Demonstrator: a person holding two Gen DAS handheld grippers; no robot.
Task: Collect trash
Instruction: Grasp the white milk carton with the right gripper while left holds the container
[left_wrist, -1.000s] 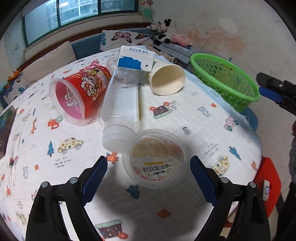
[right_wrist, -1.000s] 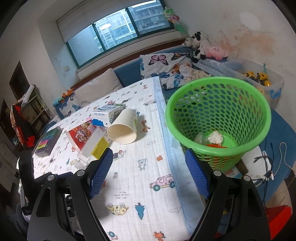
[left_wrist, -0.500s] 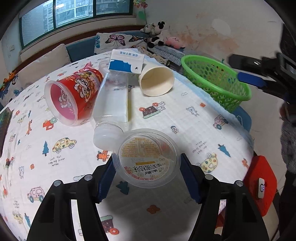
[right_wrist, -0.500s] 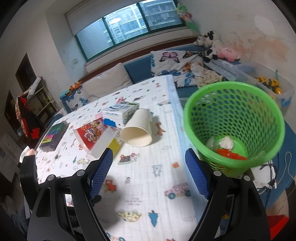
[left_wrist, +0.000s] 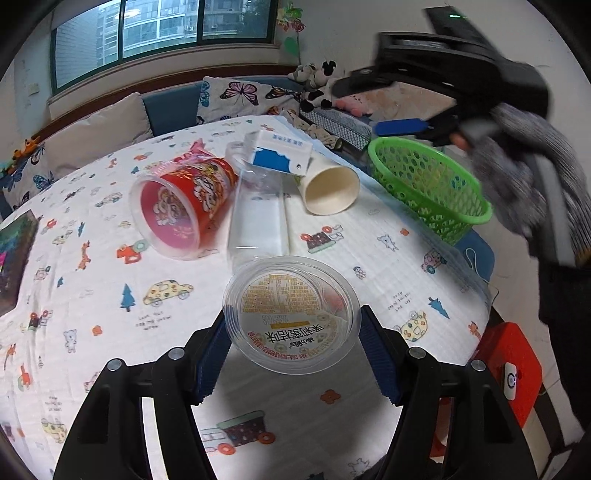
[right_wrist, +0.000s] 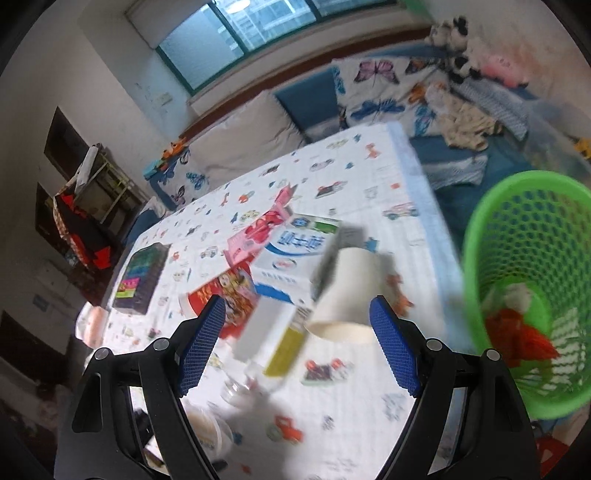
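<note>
My left gripper (left_wrist: 291, 347) is shut on a clear plastic tub with a yellow label (left_wrist: 291, 314), held just above the table. Behind it lie a clear bottle (left_wrist: 258, 218), a red printed cup (left_wrist: 181, 210), a blue-and-white milk carton (left_wrist: 280, 155) and a paper cup (left_wrist: 328, 188). The green basket (left_wrist: 428, 184) stands at the table's right edge. My right gripper (right_wrist: 295, 339) is open and empty, above the paper cup (right_wrist: 351, 295) and the bottle (right_wrist: 269, 343). The basket (right_wrist: 532, 295) holds some trash.
The table has a cartoon-print cloth (left_wrist: 92, 295). A dark box (right_wrist: 142, 277) lies at its far left. A red stool (left_wrist: 513, 373) stands by the right edge. A cushioned bench (left_wrist: 110, 129) with pillows runs under the window.
My left gripper closed on the clear tub and lifted it slightly. My right gripper swung left from the basket toward the paper cup and bottle; its view is blurred.
</note>
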